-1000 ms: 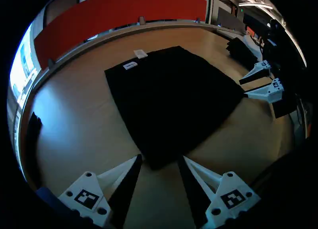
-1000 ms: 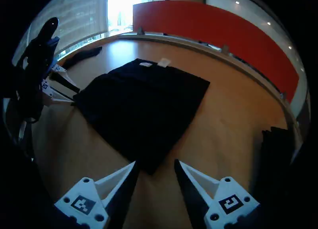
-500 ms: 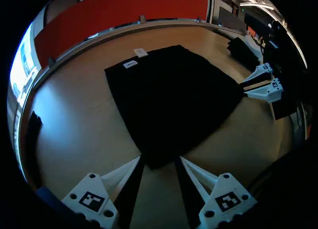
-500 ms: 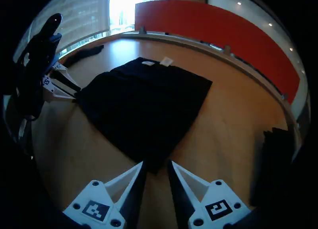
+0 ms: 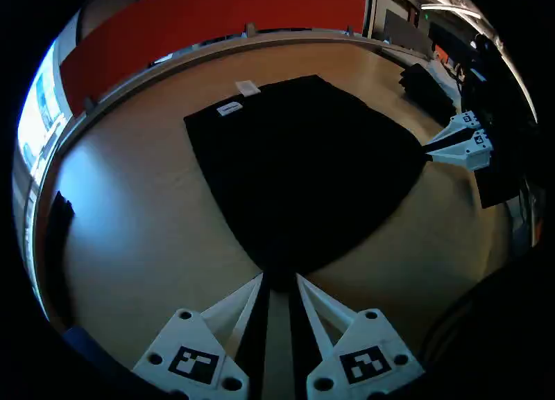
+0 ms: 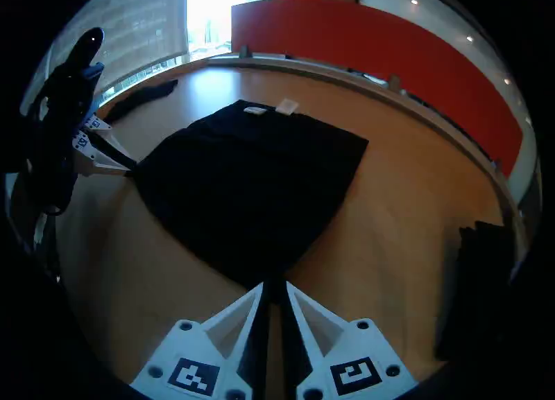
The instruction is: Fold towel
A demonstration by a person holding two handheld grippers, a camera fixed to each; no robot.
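Pinching two corners of the black towel (image 5: 298, 164): your left gripper (image 5: 279, 283) and right gripper (image 6: 275, 292) each clamp one. It lies flat on the table (image 5: 132, 213); a dark cloth stack (image 6: 479, 289) sits well apart by the edge.

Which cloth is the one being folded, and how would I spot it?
On the wooden table in front of the red panel, it is the big black towel spread flat in the middle. Unlike the dark pile near the table's edge, it has two small white tags at its far edge.
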